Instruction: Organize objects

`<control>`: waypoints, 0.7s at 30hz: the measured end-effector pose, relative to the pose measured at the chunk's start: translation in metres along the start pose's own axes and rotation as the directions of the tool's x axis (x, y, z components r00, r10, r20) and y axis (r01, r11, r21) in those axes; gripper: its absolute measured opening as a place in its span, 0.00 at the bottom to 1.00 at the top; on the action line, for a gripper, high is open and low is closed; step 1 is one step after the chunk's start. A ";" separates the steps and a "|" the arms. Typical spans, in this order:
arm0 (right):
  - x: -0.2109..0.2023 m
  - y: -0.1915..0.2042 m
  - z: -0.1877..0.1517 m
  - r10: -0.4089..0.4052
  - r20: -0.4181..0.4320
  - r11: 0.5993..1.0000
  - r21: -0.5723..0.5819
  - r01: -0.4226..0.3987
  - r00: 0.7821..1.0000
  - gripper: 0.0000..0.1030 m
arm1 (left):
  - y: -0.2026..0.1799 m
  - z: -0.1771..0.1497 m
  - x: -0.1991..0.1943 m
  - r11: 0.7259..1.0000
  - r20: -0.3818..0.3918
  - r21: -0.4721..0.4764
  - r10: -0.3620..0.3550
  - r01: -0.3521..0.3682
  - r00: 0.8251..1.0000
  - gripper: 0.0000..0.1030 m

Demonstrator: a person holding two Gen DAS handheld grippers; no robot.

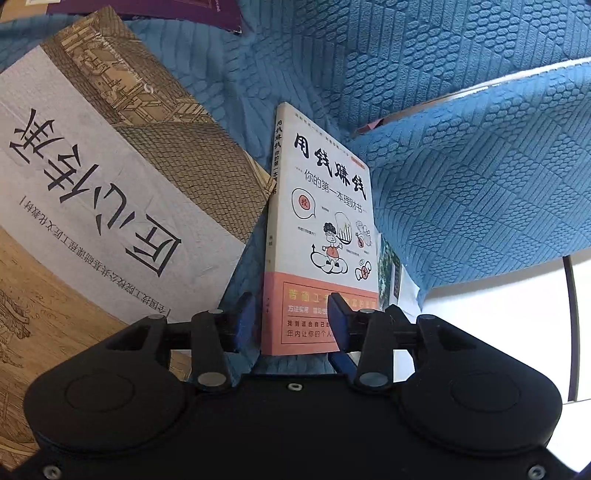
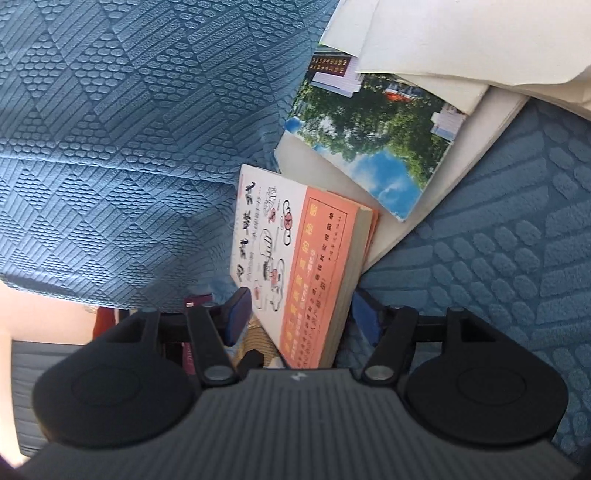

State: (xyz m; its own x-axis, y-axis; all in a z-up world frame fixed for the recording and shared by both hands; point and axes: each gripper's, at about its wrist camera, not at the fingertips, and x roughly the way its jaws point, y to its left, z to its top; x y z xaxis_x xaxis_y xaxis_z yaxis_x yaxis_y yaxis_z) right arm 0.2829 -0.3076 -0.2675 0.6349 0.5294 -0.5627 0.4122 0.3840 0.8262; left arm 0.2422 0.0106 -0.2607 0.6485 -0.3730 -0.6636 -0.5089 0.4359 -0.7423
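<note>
A white book with an orange lower band and cartoon drawings point(image 1: 321, 229) stands tilted on the blue textured cushion, its orange end nearest me. My left gripper point(image 1: 291, 317) straddles that end. A gap shows between its left pad point(image 1: 245, 319) and the spine, while its right pad point(image 1: 338, 317) overlaps the cover. In the right wrist view the same book point(image 2: 295, 258) leans between the pads of my right gripper point(image 2: 301, 319). The jaws there stand much wider than the book is thick, and I see no firm press.
A large grey and tan book with big black characters point(image 1: 92, 192) lies at the left. A purple book point(image 1: 155, 11) sits beyond it. A photo-covered book point(image 2: 369, 140) and pale papers point(image 2: 424, 37) lie behind the white book. A blue cushion point(image 1: 480, 177) rises at the right.
</note>
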 end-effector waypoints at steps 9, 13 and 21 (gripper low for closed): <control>-0.004 0.005 0.000 0.046 0.000 0.999 0.008 -0.046 0.999 0.63 | 0.007 -0.003 -0.001 0.998 -0.029 -0.054 -0.047 0.046 0.998 0.45; -0.007 0.008 -0.002 0.107 -0.012 0.994 0.019 -0.106 0.994 0.63 | 0.014 -0.002 0.003 0.987 -0.048 -0.122 -0.108 0.102 0.993 0.46; -0.007 0.014 -0.002 0.131 -0.025 0.991 0.017 -0.131 0.991 0.63 | 0.021 0.001 0.008 0.961 -0.059 -0.211 -0.194 0.178 0.979 0.28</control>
State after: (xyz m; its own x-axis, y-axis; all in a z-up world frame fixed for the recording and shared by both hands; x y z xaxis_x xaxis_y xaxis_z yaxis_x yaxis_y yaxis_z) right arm 0.2829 -0.3038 -0.2518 0.6667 0.5940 -0.4501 0.3368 0.2986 0.8930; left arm 0.2374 0.0170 -0.2817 0.7006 -0.4980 -0.5110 -0.4931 0.1797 -0.8512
